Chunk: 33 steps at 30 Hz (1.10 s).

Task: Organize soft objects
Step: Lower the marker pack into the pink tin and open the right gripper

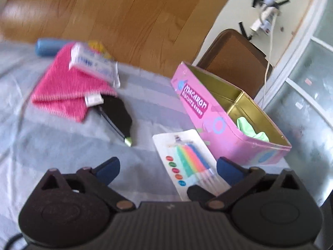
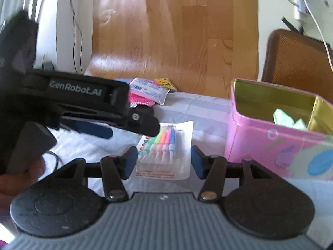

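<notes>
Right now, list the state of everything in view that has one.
pink tin: open, no lid on it, a light green soft thing inside.
pink cloth: folded, flat on the table, a white packet on top.
candle pack: sealed, lying flat beside the tin.
left tool: open, empty.
right tool: open, either side of the candle pack, not gripping.
</notes>
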Motion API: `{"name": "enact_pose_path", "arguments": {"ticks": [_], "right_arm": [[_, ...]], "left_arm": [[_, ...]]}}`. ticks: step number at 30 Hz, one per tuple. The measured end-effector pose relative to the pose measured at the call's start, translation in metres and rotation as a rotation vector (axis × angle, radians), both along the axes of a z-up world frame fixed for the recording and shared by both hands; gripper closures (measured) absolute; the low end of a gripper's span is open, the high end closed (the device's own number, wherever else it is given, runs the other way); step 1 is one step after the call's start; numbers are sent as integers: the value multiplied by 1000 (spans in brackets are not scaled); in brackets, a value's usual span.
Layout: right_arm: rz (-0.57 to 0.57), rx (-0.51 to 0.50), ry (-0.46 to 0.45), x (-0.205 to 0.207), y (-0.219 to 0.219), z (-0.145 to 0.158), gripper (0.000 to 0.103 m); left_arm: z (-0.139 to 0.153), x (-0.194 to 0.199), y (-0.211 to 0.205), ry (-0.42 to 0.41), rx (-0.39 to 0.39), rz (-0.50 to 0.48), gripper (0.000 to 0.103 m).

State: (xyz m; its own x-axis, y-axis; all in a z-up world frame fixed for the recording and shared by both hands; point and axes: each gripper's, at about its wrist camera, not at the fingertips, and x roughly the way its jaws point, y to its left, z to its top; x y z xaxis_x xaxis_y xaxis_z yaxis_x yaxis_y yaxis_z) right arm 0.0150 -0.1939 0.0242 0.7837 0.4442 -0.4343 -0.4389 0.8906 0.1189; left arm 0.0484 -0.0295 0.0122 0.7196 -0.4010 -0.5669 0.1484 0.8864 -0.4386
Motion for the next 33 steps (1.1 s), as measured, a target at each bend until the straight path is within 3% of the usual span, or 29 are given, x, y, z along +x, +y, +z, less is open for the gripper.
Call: {"name": "enact_pose_path", "arguments": {"ticks": [2, 4, 7, 13, 16, 19, 23, 27, 30, 33], "right_arm": [[-2, 19, 6, -2, -3, -1, 45], [-5, 23, -3, -3, -2, -1, 45], [-22, 25, -14, -3, -4, 2, 45], [-132, -3, -173, -6, -22, 31, 45], [-203, -19, -211, -1, -42, 38, 44], [-246, -14, -173, 15, -67, 39, 44], [-244, 1, -58, 52, -98, 31, 44], [-215, -20, 61, 92, -119, 29, 44], [-220, -87, 138, 120, -122, 24, 43], [-296, -261, 127, 129, -117, 7, 43]], "left_arm": [[-5, 7, 4, 41, -64, -15, 7], [-9, 11, 2, 64, -105, -43, 38], [-6, 12, -9, 58, -128, -104, 51], [42, 24, -37, -63, -98, -188, 51], [60, 39, -64, -115, -68, -240, 49], [63, 62, -99, -119, -17, -292, 44], [54, 97, -133, -50, 47, -313, 41], [48, 131, -164, 9, 136, -323, 23], [41, 148, -181, 21, 196, -311, 22], [36, 158, -190, 11, 227, -282, 19]]}}
